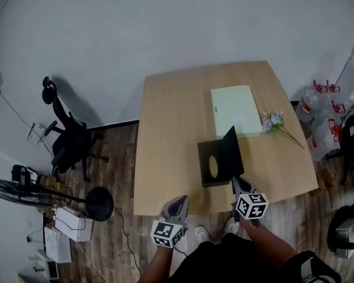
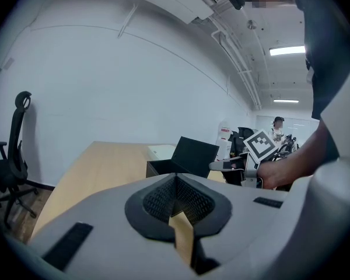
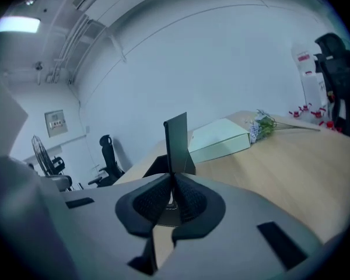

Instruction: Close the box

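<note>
Box lid (image 1: 229,152) stands upright near table (image 1: 177,128) edge, pinched by right hand-held gripper (image 1: 236,182)

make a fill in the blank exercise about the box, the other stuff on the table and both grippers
1. The open box on the table is ___ in colour.
2. The bunch of flowers lies beside a flat, pale ___ box.
3. The right gripper is shut on the open box's raised ___.
4. The left gripper, jaws together, holds ___.

Missing words: black; green; lid; nothing.
</note>
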Tool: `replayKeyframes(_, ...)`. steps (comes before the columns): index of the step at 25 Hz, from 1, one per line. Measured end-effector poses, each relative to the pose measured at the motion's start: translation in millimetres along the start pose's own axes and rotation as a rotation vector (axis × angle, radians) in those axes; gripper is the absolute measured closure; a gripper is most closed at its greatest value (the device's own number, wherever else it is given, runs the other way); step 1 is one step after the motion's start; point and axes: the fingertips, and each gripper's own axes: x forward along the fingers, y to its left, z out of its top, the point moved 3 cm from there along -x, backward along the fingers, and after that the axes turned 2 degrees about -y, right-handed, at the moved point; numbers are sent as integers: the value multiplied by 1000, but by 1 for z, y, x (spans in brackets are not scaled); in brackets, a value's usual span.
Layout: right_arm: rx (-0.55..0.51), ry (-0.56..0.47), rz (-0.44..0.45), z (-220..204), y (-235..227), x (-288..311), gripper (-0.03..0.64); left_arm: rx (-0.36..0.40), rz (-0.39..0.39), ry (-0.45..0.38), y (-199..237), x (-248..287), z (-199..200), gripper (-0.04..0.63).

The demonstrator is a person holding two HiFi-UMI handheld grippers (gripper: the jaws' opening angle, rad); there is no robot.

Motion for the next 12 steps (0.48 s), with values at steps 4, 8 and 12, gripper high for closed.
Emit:
replayKeyframes(4,-199,39,-20,1,12,1,584,0,17,-20,4,-5,0,584)
replayKeyframes(8,-368,69,-30,1,24,6,583,-10,31,-26,6,-11,0,584)
replayKeyframes(12,-477,107,-40,-4,32,8,581,-10,51,-31,8,-18,-2,584)
